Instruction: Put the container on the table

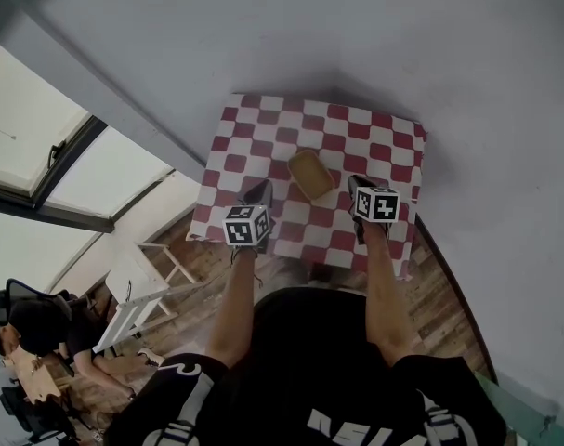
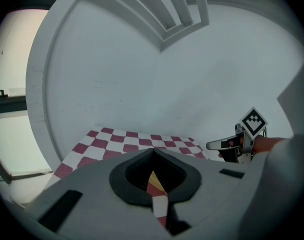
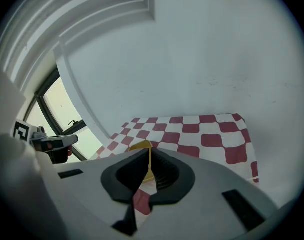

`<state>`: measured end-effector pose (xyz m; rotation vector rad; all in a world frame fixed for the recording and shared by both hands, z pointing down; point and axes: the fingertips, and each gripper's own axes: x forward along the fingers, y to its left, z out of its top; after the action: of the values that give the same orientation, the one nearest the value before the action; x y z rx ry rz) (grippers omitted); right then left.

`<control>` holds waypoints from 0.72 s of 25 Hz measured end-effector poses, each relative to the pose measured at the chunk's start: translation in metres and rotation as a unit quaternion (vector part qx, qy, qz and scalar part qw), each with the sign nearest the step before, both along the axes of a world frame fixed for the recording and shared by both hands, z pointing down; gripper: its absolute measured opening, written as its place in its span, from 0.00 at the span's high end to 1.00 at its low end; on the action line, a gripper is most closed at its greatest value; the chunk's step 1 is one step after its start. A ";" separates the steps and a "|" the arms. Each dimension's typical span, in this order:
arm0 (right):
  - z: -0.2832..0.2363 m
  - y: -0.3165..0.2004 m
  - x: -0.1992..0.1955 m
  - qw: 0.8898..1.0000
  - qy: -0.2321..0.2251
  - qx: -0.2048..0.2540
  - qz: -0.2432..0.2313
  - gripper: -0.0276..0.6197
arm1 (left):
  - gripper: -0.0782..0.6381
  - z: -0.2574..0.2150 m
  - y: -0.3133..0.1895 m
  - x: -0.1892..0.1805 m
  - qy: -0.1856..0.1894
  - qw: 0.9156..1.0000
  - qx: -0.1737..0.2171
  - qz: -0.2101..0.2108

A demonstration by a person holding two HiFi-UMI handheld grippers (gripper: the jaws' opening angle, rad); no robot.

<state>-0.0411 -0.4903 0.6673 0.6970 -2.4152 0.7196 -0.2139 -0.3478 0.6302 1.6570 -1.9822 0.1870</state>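
You're holding the left gripper (image 1: 260, 191) and right gripper (image 1: 359, 183) over the checkered bench (image 1: 263, 119), both sets of fingers closed and empty; the yellow container (image 1: 311, 174) is sitting between them.

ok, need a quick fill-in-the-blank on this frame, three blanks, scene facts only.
1. The yellow rectangular container rests on the ____-and-white checkered tablecloth.
2. In the head view it lies ____ the left gripper and the right gripper.
3. Both grippers' jaws are ____, holding nothing.
Missing: red; between; shut.
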 end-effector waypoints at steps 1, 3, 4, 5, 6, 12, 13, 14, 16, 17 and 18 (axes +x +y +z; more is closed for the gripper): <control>-0.002 0.002 0.001 1.000 -0.004 0.001 -0.001 0.92 | 0.86 -0.001 0.000 0.001 -0.001 1.000 0.000 0.002; -0.004 0.004 0.004 1.000 -0.011 0.003 -0.004 0.94 | 0.86 -0.003 -0.001 0.005 -0.003 1.000 0.001 0.007; -0.005 0.006 0.005 1.000 -0.013 0.004 -0.005 0.94 | 0.86 -0.004 -0.002 0.007 -0.004 1.000 0.002 0.009; -0.006 0.007 0.007 1.000 -0.015 0.005 -0.006 0.94 | 0.86 -0.005 -0.003 0.009 -0.004 1.000 0.003 0.012; -0.008 0.008 0.009 1.000 -0.016 0.006 -0.005 0.94 | 0.86 -0.006 -0.004 0.011 -0.005 1.000 0.004 0.014; -0.015 0.012 0.019 0.999 -0.031 0.008 -0.001 0.94 | 0.86 -0.012 -0.007 0.017 -0.008 1.000 0.012 0.025; -0.017 0.013 0.020 0.999 -0.032 0.009 -0.001 0.94 | 0.86 -0.013 -0.007 0.018 -0.008 1.000 0.013 0.026; -0.018 0.014 0.021 0.999 -0.034 0.010 -0.001 0.94 | 0.86 -0.013 -0.007 0.018 -0.008 0.999 0.015 0.027; -0.019 0.016 0.022 0.999 -0.038 0.010 -0.002 0.94 | 0.86 -0.014 -0.006 0.019 -0.007 0.999 0.016 0.029; -0.020 0.018 0.022 0.999 -0.039 0.009 -0.002 0.94 | 0.86 -0.015 -0.005 0.020 -0.007 0.999 0.017 0.030; -0.021 0.019 0.023 0.999 -0.040 0.009 -0.002 0.94 | 0.86 -0.015 -0.004 0.021 -0.006 0.999 0.018 0.030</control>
<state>-0.0178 -0.4713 0.6464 0.6828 -2.4973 0.7388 -0.1929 -0.3520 0.6157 1.7437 -1.9561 0.1861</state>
